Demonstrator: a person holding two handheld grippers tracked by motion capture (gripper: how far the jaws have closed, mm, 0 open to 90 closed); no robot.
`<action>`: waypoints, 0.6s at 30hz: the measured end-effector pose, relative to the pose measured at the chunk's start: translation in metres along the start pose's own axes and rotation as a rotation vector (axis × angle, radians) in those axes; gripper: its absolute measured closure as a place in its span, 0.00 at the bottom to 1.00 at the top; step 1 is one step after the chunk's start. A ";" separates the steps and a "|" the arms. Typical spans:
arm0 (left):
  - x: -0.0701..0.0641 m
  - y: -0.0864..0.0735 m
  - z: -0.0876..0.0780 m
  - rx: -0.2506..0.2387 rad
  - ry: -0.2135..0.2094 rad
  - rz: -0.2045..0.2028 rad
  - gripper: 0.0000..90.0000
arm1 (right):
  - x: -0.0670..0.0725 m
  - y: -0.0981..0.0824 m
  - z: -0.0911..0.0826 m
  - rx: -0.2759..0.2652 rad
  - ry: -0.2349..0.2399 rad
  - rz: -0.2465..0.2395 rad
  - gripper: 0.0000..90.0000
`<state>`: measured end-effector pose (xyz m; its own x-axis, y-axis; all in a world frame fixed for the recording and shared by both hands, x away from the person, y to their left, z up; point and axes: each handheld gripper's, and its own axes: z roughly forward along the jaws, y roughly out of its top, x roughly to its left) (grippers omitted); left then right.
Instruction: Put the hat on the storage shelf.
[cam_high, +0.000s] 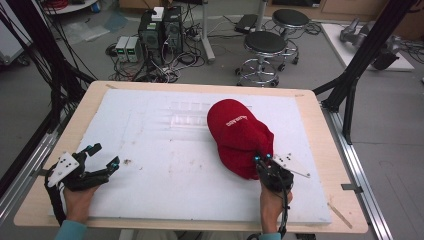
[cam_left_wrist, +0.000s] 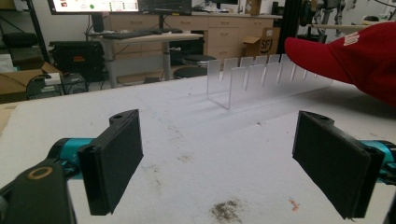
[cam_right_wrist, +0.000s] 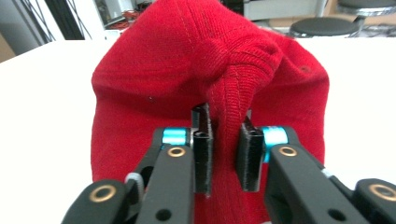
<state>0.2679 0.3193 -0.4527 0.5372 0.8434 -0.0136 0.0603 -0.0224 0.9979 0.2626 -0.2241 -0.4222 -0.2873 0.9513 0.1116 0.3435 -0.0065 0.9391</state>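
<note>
On white mat (cam_high: 165, 165), crumpled red cap (cam_high: 239, 135).

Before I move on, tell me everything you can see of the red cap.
The red cap is a knit-looking fabric baseball cap with white lettering, too small to read, and stitched crown seams. It lies on the white sheet right of center, brim pointing away from the person and over the clear slotted rack. The right gripper pinches a bunched fold of its crown fabric at the near end.
</note>
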 end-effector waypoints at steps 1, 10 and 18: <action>0.000 0.000 0.000 0.001 -0.001 0.000 0.18 | 0.000 0.000 0.000 0.000 0.000 0.000 0.91; -0.001 0.000 0.001 0.007 0.018 0.003 0.18 | 0.002 0.016 -0.001 -0.029 -0.038 -0.070 0.92; -0.001 0.001 0.001 0.012 0.014 0.001 0.17 | 0.002 0.035 0.000 -0.075 -0.063 -0.102 0.92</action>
<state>0.2686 0.3182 -0.4521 0.5250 0.8510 -0.0119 0.0704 -0.0295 0.9971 0.2743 -0.2227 -0.3886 -0.2595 0.9657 -0.0039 0.2473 0.0704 0.9664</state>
